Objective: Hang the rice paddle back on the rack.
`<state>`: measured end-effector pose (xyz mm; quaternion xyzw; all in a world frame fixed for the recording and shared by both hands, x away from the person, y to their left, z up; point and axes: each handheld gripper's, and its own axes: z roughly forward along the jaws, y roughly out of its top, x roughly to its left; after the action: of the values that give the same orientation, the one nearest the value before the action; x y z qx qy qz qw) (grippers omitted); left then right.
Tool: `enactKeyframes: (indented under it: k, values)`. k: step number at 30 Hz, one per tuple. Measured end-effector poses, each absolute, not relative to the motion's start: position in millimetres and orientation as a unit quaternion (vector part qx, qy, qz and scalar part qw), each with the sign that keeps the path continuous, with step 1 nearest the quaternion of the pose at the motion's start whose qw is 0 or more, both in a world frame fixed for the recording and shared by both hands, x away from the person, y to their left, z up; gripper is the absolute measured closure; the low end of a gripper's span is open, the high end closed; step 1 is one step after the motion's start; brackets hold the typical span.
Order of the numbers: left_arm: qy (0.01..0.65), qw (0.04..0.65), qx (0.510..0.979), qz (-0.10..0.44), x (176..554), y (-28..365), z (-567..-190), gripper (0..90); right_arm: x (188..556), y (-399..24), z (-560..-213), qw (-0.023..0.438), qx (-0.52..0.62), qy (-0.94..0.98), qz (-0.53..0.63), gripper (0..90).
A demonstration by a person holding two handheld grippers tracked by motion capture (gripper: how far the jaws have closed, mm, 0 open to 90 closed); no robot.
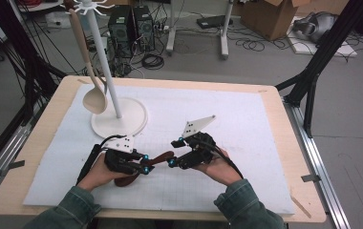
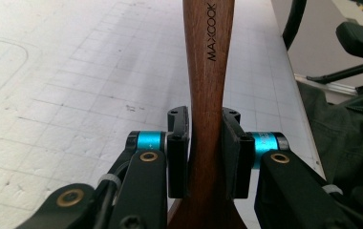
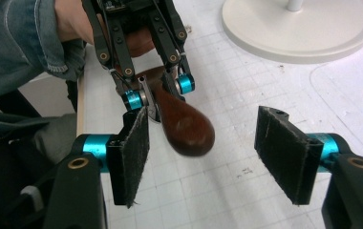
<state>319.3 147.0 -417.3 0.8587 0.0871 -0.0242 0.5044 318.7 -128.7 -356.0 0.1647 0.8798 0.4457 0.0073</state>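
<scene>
Left gripper view, centre of frame: stiff, smooth, light-looking wooden spoon pinched mid-handle by left gripper fingers; right gripper fingers spread, holding nothing; narrow neck likely grips best.

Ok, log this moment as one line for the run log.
left gripper: shut on dark wooden spoon handle | right gripper: open, holding nothing, facing handle end | pale ladle: hung on stand

A pale wooden ladle hangs from a white stand on the white mat.
</scene>
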Motion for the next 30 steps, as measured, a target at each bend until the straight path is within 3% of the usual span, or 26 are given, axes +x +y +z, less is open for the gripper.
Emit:
enactKeyframes:
  k: [6, 9, 23, 30]
  values:
    - [0.095, 0.516, 0.851, -0.015, 319.3, 150.3, -412.5, 74.8, 319.9, -123.7, -355.4, -0.004, 0.180, 0.874, 0.452, 39.6]
    - [0.099, 0.524, 0.846, -0.006, 319.1, 151.4, -407.9, 74.9, 321.0, -119.9, -354.2, -0.011, 0.181, 0.872, 0.454, 50.8]
    - [0.133, 0.532, 0.836, 0.037, 320.1, 153.9, -399.8, 75.2, 328.0, -95.8, -342.4, -0.022, 0.195, 0.858, 0.475, 54.0]
    - [0.145, 0.527, 0.835, 0.069, 317.1, 151.9, -391.8, 75.4, 330.0, -87.5, -332.2, -0.014, 0.210, 0.849, 0.485, 60.1]
